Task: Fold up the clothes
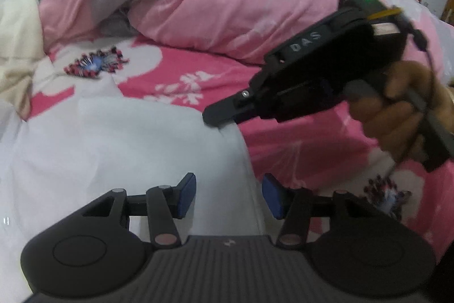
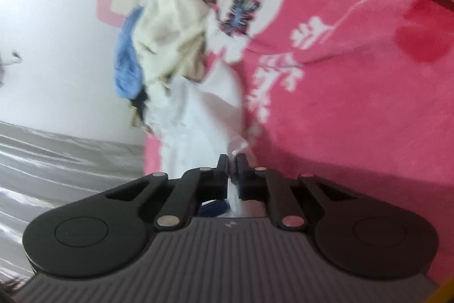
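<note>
- Left wrist view: left tongs (image 1: 228,196) apart, empty, over white garment (image 1: 113,149), lower centre.
- Right tongs (image 2: 232,161) clamped on its edge; keep tension, regrip opposite corner.

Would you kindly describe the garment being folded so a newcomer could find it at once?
Start at the pink floral bedsheet below the heaped pink quilt. The white garment lies spread there, its edge pinched by the right gripper. It alone is plain white; the clothes pile beside it is cream and blue.

White garment (image 1: 113,138) on pink bed (image 1: 298,138)
</note>
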{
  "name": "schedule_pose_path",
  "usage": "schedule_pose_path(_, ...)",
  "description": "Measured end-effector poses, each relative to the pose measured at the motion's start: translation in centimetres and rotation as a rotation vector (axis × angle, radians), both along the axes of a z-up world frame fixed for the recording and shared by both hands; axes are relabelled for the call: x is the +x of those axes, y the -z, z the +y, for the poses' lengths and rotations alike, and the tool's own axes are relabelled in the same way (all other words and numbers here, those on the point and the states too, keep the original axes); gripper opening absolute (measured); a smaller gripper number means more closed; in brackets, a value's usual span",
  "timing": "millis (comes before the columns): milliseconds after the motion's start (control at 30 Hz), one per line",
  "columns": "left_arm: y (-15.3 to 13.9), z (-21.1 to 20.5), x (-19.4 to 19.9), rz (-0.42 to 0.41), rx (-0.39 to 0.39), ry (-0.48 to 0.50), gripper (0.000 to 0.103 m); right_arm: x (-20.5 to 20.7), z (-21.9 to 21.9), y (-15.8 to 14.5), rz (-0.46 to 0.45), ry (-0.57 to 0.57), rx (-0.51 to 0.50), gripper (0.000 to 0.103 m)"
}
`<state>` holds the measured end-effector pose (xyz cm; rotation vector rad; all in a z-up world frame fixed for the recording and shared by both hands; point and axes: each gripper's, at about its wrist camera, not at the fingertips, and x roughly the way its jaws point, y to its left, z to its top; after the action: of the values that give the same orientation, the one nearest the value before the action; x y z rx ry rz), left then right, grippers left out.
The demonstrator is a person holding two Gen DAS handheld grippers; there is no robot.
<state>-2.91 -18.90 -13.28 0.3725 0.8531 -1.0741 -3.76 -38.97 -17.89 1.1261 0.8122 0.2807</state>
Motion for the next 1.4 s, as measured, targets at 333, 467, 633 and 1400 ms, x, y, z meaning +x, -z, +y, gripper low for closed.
schedule_pose_path(333,-0.6,0.6,2.3,0.019,-0.104,-0.193,0.012,1.0,3.2,-3.7,-0.238,-0.166,-0.048,0.008)
schedule_pose_path(467,-1.1,3.2,3.7,0.124,-0.193,-0.242,0.008,0.0,1.1,-4.8,-0.283,-0.123,-0.099,0.025)
schedule_pose_path(633,-0.8,5.3,5.5,0.262,-0.263,-0.293,0.008,-0.8,1.8,-4.4,-0.227,-0.197,-0.299,0.046)
schedule_pose_path(1400,2.6,1.3,-0.4,0.093,0.013,0.068,0.021,-1.1,3.8,-1.4,-0.161,-0.11,-0.779,0.012)
